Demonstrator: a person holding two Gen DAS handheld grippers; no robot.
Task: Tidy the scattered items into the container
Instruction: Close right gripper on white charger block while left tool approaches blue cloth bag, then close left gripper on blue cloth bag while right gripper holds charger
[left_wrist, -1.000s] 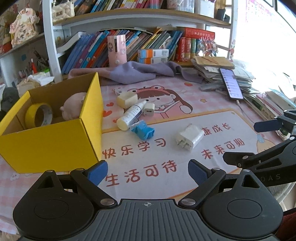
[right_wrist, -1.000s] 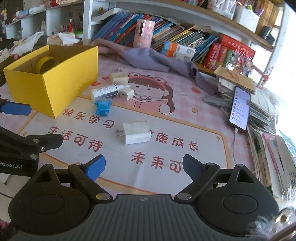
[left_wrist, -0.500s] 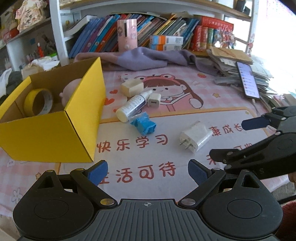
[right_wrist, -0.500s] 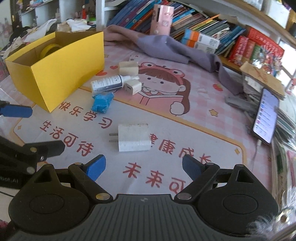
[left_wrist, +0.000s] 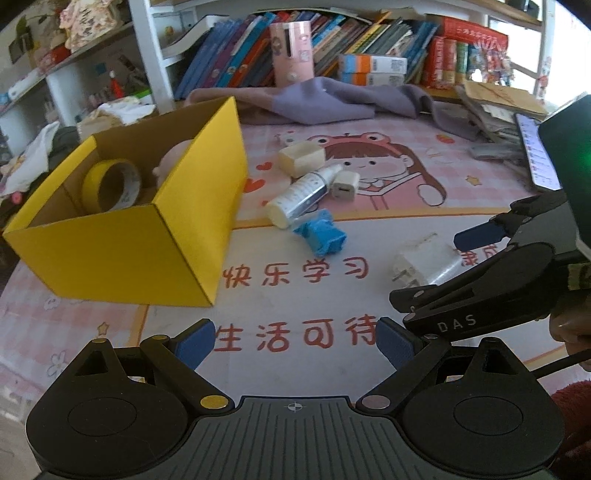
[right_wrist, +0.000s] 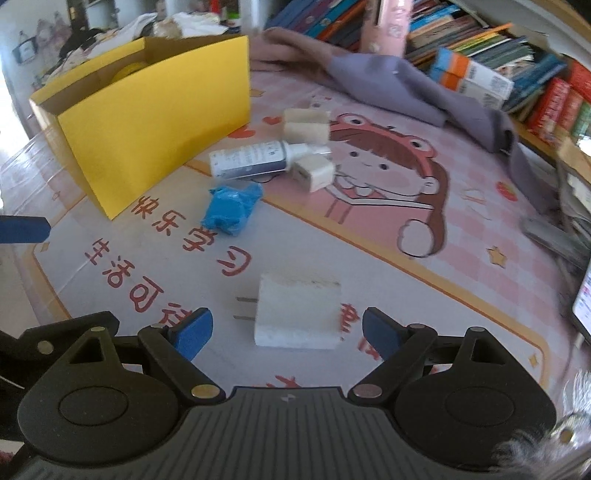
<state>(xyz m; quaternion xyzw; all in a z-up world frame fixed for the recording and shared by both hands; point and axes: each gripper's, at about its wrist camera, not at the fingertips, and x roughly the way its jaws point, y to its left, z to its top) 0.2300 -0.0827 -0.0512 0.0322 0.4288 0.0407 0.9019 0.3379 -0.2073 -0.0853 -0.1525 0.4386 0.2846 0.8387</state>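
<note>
Cartoon desk mat (right_wrist: 461, 258), bookshelf behind: scattered items, yellow box (left_wrist: 147, 236).
Right gripper (right_wrist: 286, 332) spread, flanking white charger (right_wrist: 299, 314); left gripper (left_wrist: 295, 345) spread, empty.

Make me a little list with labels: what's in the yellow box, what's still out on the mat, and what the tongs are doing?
container: yellow box, open top
in box: yellow tape roll, pink toy
still on mat: big white charger, blue crumpled thing, white bottle lying down, small white cube charger, cream block
right tongs: open, either side of the big white charger, not gripping
left tongs: open, holding nothing
</note>
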